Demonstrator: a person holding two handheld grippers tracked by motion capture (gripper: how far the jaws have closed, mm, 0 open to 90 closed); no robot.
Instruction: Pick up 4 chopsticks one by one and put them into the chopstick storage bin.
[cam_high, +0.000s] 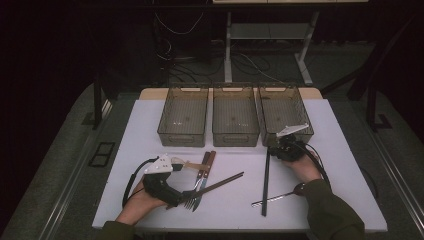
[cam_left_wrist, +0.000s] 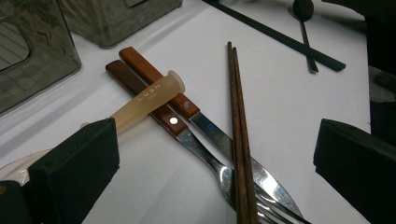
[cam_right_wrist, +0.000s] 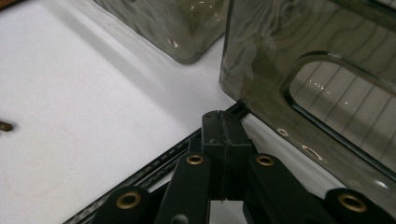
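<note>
My left gripper is open over the cutlery at the table's front left. Between its jaws lie a wooden-handled fork, a wooden-handled knife and brown chopsticks. A spoon with a frosted handle rests across both handles beside the left jaw. My right gripper is shut low on the far end of the black chopsticks, right at the front corner of the right-hand bin.
Three smoky see-through bins stand in a row at the back of the white table. A dark metal spoon lies across the black chopsticks near the right forearm.
</note>
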